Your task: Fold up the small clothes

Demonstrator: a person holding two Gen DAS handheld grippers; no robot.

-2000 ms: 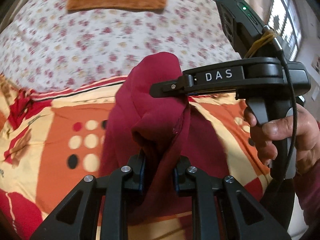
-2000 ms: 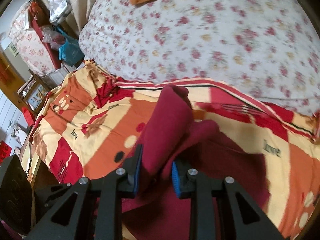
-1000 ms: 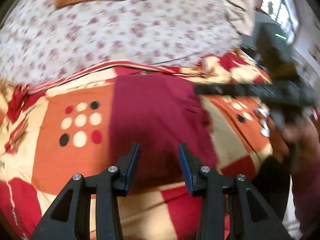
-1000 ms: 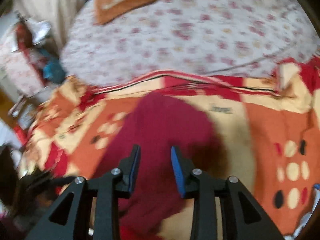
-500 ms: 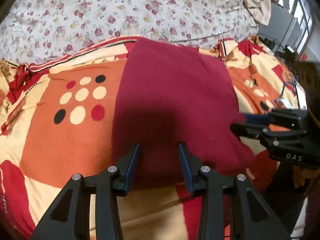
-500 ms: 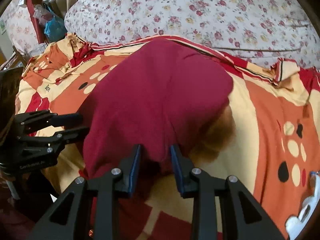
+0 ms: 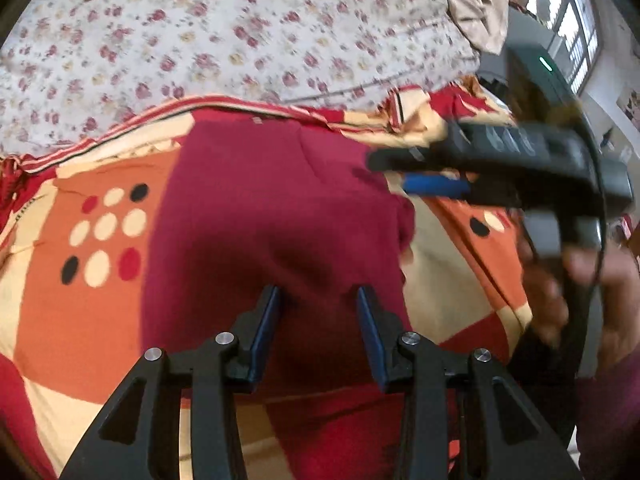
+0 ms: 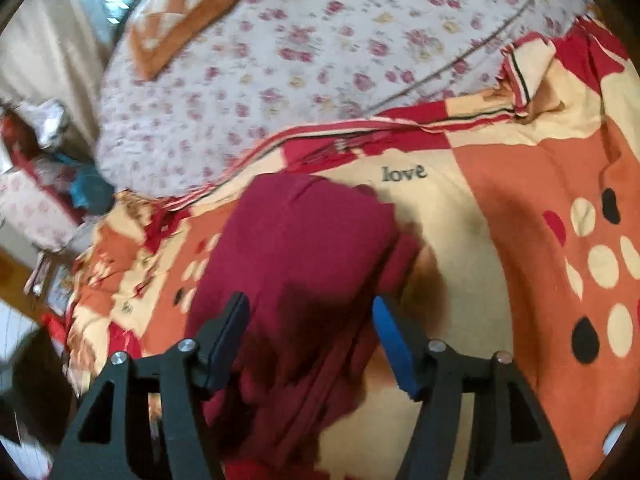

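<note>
A dark red garment [image 7: 276,216] lies folded flat on the orange, cream and red patterned blanket [image 7: 80,272]; it also shows in the right wrist view [image 8: 304,256]. My left gripper [image 7: 318,300] is open and empty above the garment's near edge. My right gripper [image 8: 310,312] is open wide and empty above the garment's near part. In the left wrist view the right gripper [image 7: 400,172] is blurred, at the garment's right edge, held by a hand [image 7: 580,288].
A floral white quilt [image 7: 240,32] covers the far side of the bed, with an orange patterned pillow [image 8: 192,20] on it. The blanket [image 8: 560,240] extends to the right. Clutter and furniture [image 8: 44,184] stand off the bed's left side. A window [image 7: 568,12] is at far right.
Both grippers let go of the garment and it now lies flat. The right gripper has opened wider and swung up over the garment's right edge.
</note>
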